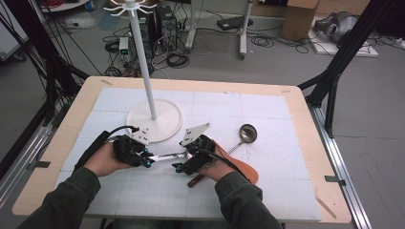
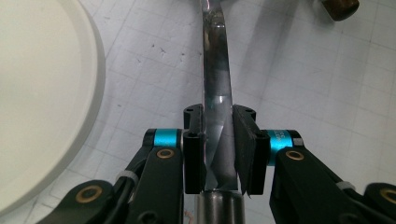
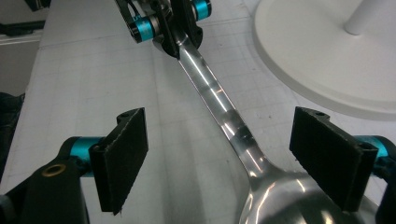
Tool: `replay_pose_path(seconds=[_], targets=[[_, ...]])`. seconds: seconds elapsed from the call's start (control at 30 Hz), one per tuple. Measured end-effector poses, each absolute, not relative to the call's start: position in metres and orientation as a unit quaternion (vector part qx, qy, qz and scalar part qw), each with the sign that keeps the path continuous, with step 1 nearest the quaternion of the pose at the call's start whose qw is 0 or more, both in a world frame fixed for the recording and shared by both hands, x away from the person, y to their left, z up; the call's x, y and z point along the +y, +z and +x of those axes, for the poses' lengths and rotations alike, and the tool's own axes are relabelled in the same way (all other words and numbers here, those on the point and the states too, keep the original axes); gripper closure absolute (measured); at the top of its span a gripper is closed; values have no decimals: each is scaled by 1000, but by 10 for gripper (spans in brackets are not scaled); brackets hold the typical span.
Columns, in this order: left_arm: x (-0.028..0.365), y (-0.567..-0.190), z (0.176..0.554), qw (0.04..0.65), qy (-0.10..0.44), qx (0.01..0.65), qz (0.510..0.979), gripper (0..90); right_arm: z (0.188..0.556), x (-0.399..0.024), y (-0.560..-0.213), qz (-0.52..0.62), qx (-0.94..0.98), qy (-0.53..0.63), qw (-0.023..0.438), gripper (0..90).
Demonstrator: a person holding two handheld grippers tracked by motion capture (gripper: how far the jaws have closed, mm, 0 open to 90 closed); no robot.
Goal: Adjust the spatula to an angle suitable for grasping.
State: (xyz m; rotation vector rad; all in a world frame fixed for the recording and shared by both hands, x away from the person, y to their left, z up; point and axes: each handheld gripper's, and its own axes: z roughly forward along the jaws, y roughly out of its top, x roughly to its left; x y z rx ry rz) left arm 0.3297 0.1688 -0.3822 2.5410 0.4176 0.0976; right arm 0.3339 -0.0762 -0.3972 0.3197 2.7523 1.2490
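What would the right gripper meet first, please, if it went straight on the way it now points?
Probably the metal spoon, whose handle runs ahead between its open jaws, and beyond that the left gripper shut on the handle's far end. Depth is hard to judge.

You get even, bright overhead light; glare streaks the steel spoon handle (image 3: 219, 105), soft shadows lie lower centre, and the near jaws blur slightly.

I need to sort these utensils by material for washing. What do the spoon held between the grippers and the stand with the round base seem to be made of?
The spoon looks like polished metal, probably stainless steel: its handle mirrors bright highlights and dark bands. The stand has a smooth matte white base and pole with no reflections; painted metal or plastic, the look leaves that open.
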Motion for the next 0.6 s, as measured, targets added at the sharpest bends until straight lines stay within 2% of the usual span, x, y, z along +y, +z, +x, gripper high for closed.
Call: replay_pose_path(seconds=[0.37, 0.47, 0.6], targets=[[165, -379, 329, 265, 44, 151, 951, 746, 348, -40, -411, 65, 922, 380, 36, 298], [164, -380, 329, 261, 45, 150, 953, 746, 351, -31, -416, 53, 929, 364, 32, 367], [164, -381, 329, 261, 45, 149, 953, 745, 354, -24, -421, 37, 937, 346, 34, 520]])
